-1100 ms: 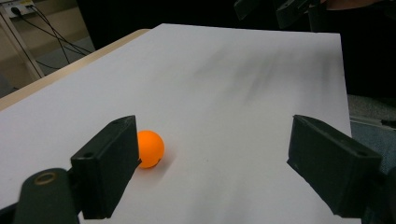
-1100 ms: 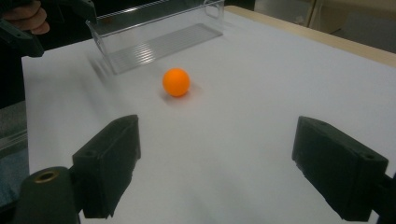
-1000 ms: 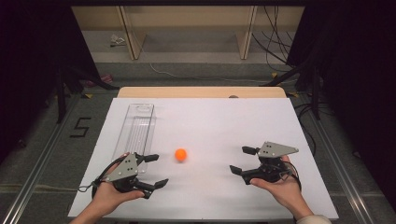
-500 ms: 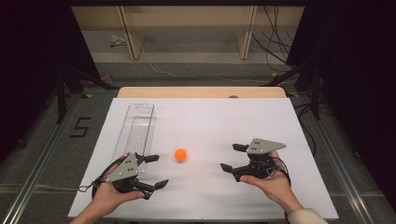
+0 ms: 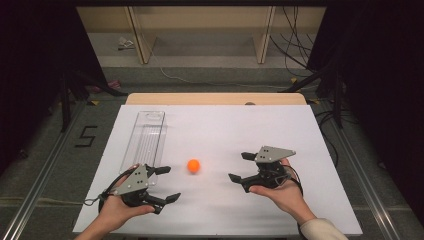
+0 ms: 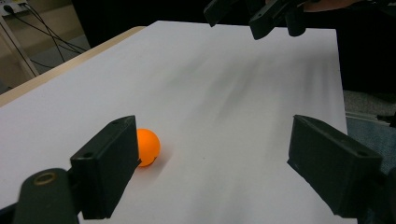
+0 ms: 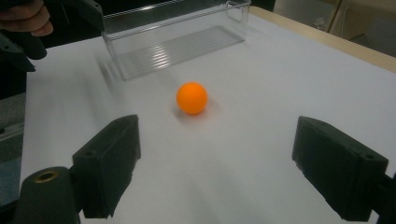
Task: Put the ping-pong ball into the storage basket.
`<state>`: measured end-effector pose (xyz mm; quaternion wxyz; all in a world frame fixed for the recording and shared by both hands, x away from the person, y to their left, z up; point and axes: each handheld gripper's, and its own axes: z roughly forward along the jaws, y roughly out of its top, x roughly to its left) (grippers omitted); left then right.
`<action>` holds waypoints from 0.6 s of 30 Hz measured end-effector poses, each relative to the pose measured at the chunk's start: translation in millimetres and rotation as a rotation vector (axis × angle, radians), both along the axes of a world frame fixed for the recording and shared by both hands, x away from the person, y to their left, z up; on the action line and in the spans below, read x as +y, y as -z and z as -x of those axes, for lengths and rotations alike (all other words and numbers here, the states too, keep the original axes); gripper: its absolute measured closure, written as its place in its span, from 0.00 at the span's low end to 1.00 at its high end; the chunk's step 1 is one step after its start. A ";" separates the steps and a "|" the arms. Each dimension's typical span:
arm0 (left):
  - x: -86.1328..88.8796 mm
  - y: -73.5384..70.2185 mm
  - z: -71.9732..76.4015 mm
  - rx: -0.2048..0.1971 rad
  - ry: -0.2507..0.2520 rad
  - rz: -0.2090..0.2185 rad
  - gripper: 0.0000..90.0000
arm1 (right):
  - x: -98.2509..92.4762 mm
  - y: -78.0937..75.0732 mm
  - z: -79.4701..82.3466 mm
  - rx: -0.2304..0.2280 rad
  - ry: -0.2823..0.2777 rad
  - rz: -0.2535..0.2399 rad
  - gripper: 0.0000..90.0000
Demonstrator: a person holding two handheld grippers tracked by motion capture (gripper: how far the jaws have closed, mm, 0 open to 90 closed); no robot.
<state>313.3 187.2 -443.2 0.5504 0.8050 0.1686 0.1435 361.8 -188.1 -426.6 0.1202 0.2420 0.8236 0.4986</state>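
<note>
The right gripper (image 5: 239,167) is gaping wide, facing the small orange ball (image 5: 193,165) lying ahead of its jaws. The left gripper (image 5: 169,184), also wide, is resting beside the clear plastic tray (image 5: 148,135).

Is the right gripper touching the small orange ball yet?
Apart. The right gripper view shows bare white table between the open right gripper and the small orange ball.

I see a white sheet (image 5: 220,125) covering a light wooden table (image 5: 215,98), whose bare edge shows at the far side. Beyond it stands a pale wooden shelf frame (image 5: 200,30) with cables (image 5: 295,35) trailing over a grey floor (image 5: 45,150), where a "5" mark (image 5: 86,136) sits left of the table. Both flanks are dark; light falls evenly on the tabletop.
</note>
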 end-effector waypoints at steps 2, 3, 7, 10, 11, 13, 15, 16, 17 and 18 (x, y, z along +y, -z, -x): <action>0.0 0.0 0.0 0.000 0.001 -0.001 0.18 | 2.3 0.1 -1.2 0.001 -0.004 0.001 0.18; 0.0 0.0 0.1 0.000 0.001 -0.001 0.18 | 3.5 0.2 -1.9 0.000 -0.007 0.002 0.18; -0.1 0.1 0.1 0.001 0.002 -0.002 0.18 | 8.5 0.6 -4.4 0.000 -0.013 0.004 0.18; -0.1 0.1 0.1 0.002 0.004 -0.004 0.18 | 13.2 1.0 -6.7 0.001 -0.021 0.007 0.18; -0.1 0.1 0.1 0.002 0.004 -0.003 0.18 | 14.4 1.2 -7.2 0.002 -0.023 0.008 0.18; -0.1 0.2 0.1 0.002 0.005 -0.004 0.18 | 15.5 1.5 -7.7 0.001 -0.024 0.010 0.18; -0.1 0.2 0.2 0.003 0.005 -0.004 0.18 | 18.4 2.1 -9.4 0.003 -0.028 0.012 0.18; -0.1 0.3 0.2 0.004 0.006 -0.004 0.18 | 18.4 2.1 -9.4 0.003 -0.028 0.012 0.18; -0.1 0.2 0.3 0.004 0.006 -0.004 0.18 | 19.3 2.2 -10.1 0.003 -0.029 0.013 0.18; -0.1 0.2 0.3 0.003 0.006 -0.005 0.18 | 20.3 2.4 -10.6 0.005 -0.031 0.013 0.18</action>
